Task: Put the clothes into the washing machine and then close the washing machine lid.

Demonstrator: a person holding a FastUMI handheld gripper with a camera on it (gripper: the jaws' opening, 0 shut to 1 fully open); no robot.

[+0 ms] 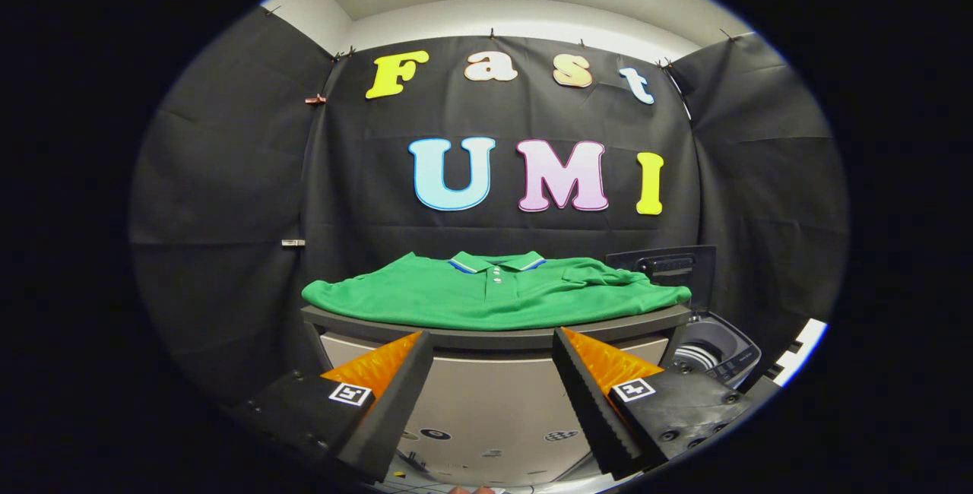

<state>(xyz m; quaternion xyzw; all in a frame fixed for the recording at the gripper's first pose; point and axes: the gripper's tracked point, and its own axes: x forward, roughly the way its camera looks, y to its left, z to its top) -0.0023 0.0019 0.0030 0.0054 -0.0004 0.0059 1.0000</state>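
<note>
Held level and aimed straight ahead, the hand-held gripper point(492, 338) hangs in front of a table with its two fingers point(395, 387) spread wide and nothing between them, their tips reaching up to the height of the table's front edge without touching it. A green polo shirt point(494, 292) lies spread flat across the dark tabletop point(486, 337) just beyond the fingertips, its collar facing the black cloth wall point(502, 121) behind and its sleeves reaching toward both ends of the table. To the right of the table and lower down stands the washing machine point(718, 353), its dark lid point(673, 266) raised upright behind the open tub, well apart from the right finger. Pale flooring point(494, 410) shows below the table between the two fingers.
</note>
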